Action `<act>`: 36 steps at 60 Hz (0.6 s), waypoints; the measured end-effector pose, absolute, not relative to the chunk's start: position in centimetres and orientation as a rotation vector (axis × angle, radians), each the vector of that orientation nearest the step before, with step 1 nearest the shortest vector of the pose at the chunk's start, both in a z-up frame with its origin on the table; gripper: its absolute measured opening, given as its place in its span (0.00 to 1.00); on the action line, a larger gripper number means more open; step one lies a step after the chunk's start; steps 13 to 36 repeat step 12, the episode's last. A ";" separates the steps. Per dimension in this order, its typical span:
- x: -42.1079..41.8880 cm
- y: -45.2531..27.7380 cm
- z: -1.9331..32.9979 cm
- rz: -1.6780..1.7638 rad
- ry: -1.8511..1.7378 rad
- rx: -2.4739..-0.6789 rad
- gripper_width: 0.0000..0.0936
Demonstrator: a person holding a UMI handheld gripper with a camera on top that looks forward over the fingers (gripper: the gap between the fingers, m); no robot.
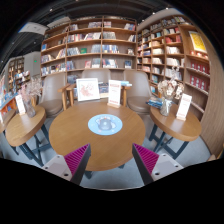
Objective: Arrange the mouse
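A small pale mouse (105, 123) lies on a round light-blue mat (105, 124), near the mat's middle. The mat sits at the centre of a round wooden table (75, 135), well ahead of the tongs (111, 158).

The tongs hang above the table's near edge, released: their two fingers stand wide apart with nothing between them, and the magenta pads (76, 156) on their inner faces are bare. The mouse is beyond them, roughly in line with the gap between the fingers.

At the table's far edge two upright display cards stand: a wide one (88, 89) to the left of the mouse and a narrower one (114, 92) to its right. Chairs (69, 95) stand just behind the table.

To the table's left is another wooden table (24, 124) with a white card (20, 104) on it. To its right a third table (172, 122) carries a white upright card (184, 106) and some flowers (168, 90).

Behind everything, tall bookshelves (100, 42) filled with books run along the back and the right wall.
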State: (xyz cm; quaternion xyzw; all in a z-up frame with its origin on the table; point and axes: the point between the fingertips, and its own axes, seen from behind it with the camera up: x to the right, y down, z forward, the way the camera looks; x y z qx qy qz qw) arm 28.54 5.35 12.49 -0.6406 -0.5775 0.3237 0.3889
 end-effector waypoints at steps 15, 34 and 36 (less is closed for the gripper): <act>29.1 4.2 12.4 0.817 -1.507 -1.581 0.91; 29.1 4.2 12.4 0.817 -1.507 -1.581 0.91; 29.1 4.2 12.4 0.817 -1.507 -1.581 0.91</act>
